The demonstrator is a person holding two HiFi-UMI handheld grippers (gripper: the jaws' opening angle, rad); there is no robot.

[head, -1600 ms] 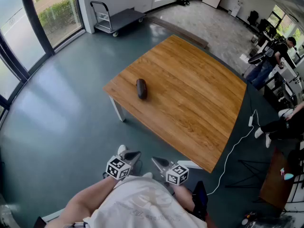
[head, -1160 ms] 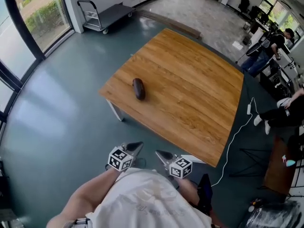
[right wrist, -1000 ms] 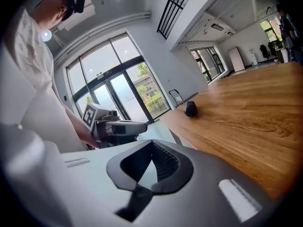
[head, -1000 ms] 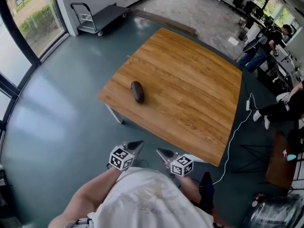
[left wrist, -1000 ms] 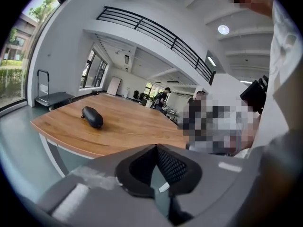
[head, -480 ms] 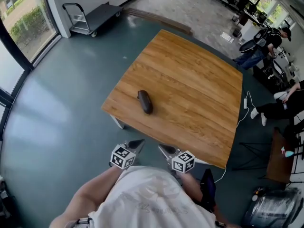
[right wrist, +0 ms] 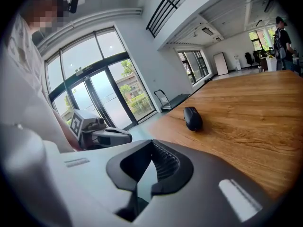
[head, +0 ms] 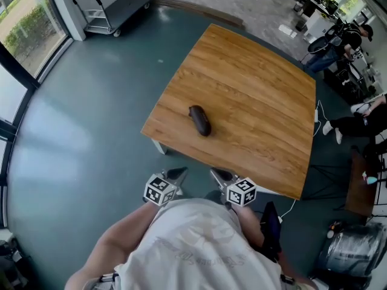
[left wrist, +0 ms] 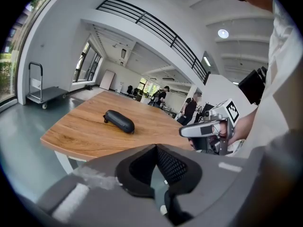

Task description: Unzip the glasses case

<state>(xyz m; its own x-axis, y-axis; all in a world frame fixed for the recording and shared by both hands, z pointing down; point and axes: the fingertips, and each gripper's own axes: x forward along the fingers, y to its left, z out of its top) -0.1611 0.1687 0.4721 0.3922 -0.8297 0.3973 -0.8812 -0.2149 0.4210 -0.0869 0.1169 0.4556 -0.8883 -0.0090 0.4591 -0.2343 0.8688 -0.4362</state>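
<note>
The dark oval glasses case point(head: 200, 120) lies zipped on the wooden table point(head: 254, 95), near its left corner. Both grippers hang in front of the person's chest, short of the table's near edge and well apart from the case. My left gripper point(head: 181, 173) is shut with nothing in it, and so is my right gripper point(head: 216, 173). In the left gripper view the case point(left wrist: 119, 120) lies ahead beyond the shut jaws, with the right gripper point(left wrist: 203, 130) to the right. In the right gripper view the case point(right wrist: 192, 118) sits ahead, with the left gripper point(right wrist: 111, 136) at left.
A platform trolley point(head: 112, 11) stands at the far left by the glass wall. People point(head: 341, 41) and desks fill the far right. A white cable point(head: 316, 116) runs along the floor at the table's right side. A dark drum point(head: 347, 252) stands at bottom right.
The person has walked toward the table: table and case sit closer and lower in the head view. Both grippers have come forward with the body, still shut and empty.
</note>
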